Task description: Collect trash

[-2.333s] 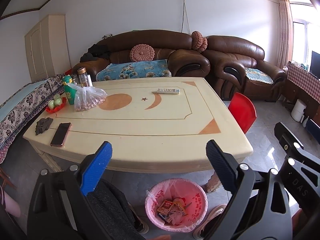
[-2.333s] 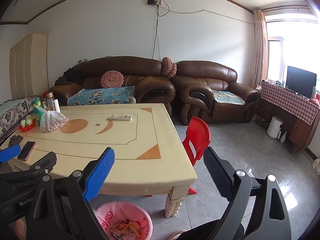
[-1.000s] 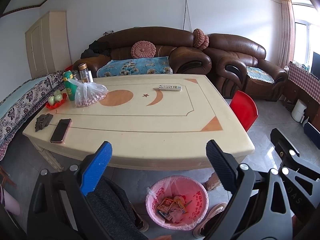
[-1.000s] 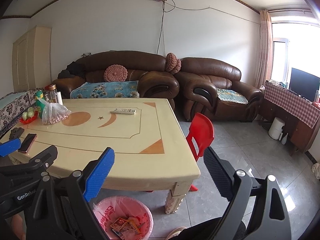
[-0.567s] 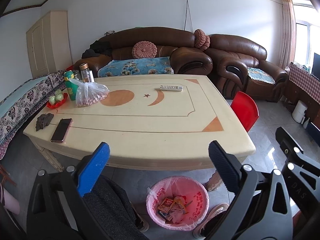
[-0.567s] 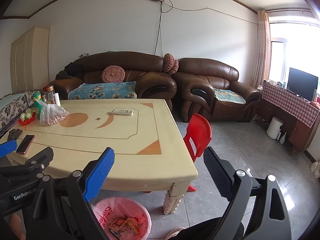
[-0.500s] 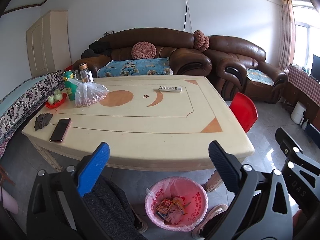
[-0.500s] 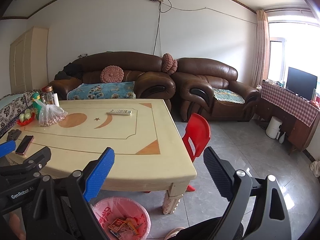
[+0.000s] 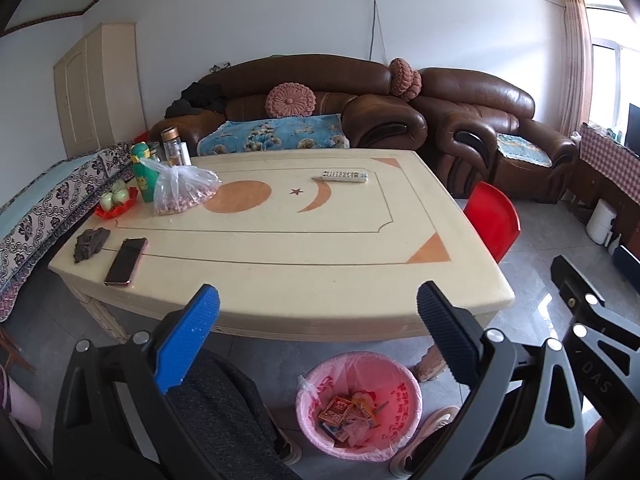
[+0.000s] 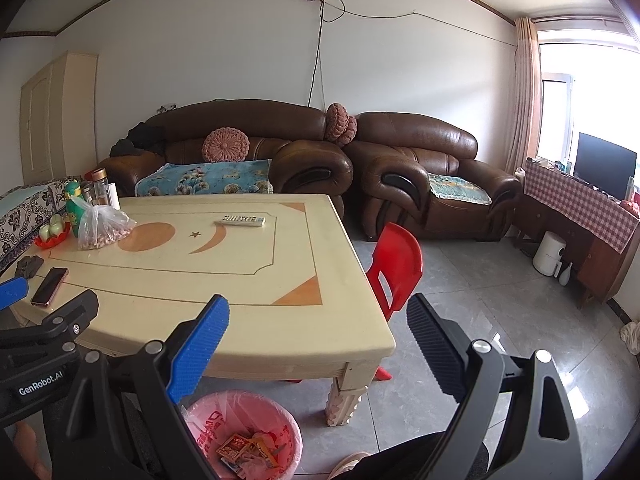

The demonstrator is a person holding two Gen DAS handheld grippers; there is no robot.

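Observation:
A bin with a pink liner (image 9: 400,384) (image 10: 208,412) stands on the floor by the table's near edge, with small packets and wrappers inside. My left gripper (image 9: 318,310) hangs open above it, nothing between its blue and black fingers. My right gripper (image 10: 318,316) is open too, empty, over the table's near right corner. The cream table (image 9: 304,248) (image 10: 248,280) carries a clear bag of reddish bits (image 9: 182,192), a phone (image 9: 126,260), a dark lump (image 9: 90,242) and a remote (image 9: 344,176). Part of the left gripper's frame (image 10: 44,332) shows in the right wrist view.
A red plastic chair (image 10: 396,264) stands at the table's right side. Brown sofas (image 10: 304,152) line the far wall. A green bottle, jars and a red dish of fruit (image 9: 116,204) crowd the table's far left. A person's legs and shoes (image 9: 432,428) flank the bin.
Both views have shifted only slightly. The grippers stay open and nothing on the table or in the bin has moved.

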